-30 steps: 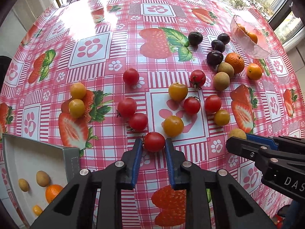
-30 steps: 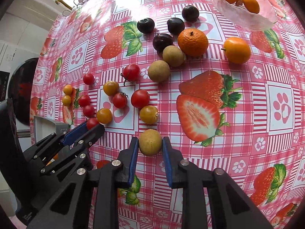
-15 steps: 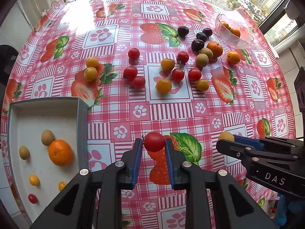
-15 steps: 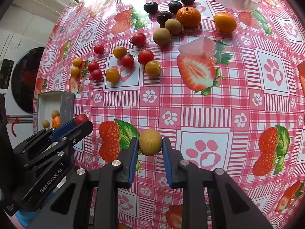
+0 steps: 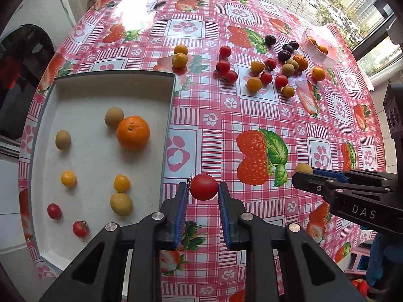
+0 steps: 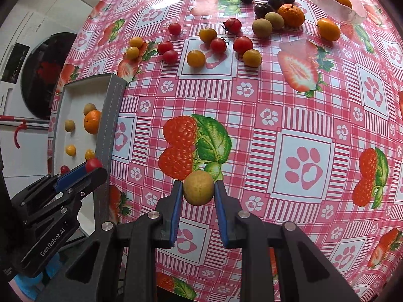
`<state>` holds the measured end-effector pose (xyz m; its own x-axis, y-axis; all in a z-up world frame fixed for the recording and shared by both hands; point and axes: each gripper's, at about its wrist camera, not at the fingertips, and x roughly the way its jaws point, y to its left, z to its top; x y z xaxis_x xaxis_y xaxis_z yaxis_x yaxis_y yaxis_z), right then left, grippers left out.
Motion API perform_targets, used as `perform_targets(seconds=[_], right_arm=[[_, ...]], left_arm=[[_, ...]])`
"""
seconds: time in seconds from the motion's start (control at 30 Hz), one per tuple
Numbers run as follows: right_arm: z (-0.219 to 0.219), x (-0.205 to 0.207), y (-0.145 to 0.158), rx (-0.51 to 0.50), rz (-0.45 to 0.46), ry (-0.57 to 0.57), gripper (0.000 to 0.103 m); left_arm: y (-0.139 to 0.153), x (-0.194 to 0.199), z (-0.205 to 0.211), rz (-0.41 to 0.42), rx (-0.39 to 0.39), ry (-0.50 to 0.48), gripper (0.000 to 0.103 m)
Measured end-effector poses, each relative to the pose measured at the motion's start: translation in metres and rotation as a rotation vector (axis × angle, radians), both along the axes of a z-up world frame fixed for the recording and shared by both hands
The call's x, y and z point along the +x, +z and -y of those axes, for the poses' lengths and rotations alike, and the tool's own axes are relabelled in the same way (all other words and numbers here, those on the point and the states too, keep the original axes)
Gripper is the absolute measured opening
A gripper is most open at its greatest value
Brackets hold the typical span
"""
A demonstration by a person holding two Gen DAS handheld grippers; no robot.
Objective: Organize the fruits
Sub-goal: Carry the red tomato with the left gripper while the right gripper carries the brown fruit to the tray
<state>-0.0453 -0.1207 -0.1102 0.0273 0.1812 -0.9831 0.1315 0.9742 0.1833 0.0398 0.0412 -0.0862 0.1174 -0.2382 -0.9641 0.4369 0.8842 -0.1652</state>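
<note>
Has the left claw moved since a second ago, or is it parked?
Yes. The left claw, shut on a red tomato, has pulled back from the loose fruit toward the white tray, whose corner now lies beside it.

Both grippers (image 5: 203,192) (image 6: 198,192) clamped, pointing downward

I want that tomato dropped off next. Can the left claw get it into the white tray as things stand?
Probably yes: the left claw, shut on the red tomato, hangs beside the white tray; its open top has bare floor between the fruits.
</note>
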Motion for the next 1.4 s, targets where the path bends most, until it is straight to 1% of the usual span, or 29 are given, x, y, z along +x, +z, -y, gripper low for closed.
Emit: perform_targets(seconds=[0.43, 0.77, 1.0, 1.4], right_arm=[[-0.075, 0.02, 0.01, 0.0, 0.018, 0.155, 0.027], [-0.117, 0.031, 0.012, 0.011, 0.02, 0.222, 0.027], [-0.129, 0.032, 0.013, 0.003, 0.012, 0.247, 0.027], [-0.127, 0.033, 0.01, 0.001, 0.003, 0.237, 0.027]], left_arm=[[0.014, 0.017, -0.064, 0.03, -0.03, 0.139, 0.025], [0.011, 0.025, -0.107, 0.041, 0.0, 0.202, 0.026], [0.009, 0.026, -0.115, 0.037, -0.008, 0.224, 0.026], [0.004, 0.027, -0.115, 0.023, -0.01, 0.224, 0.026]])
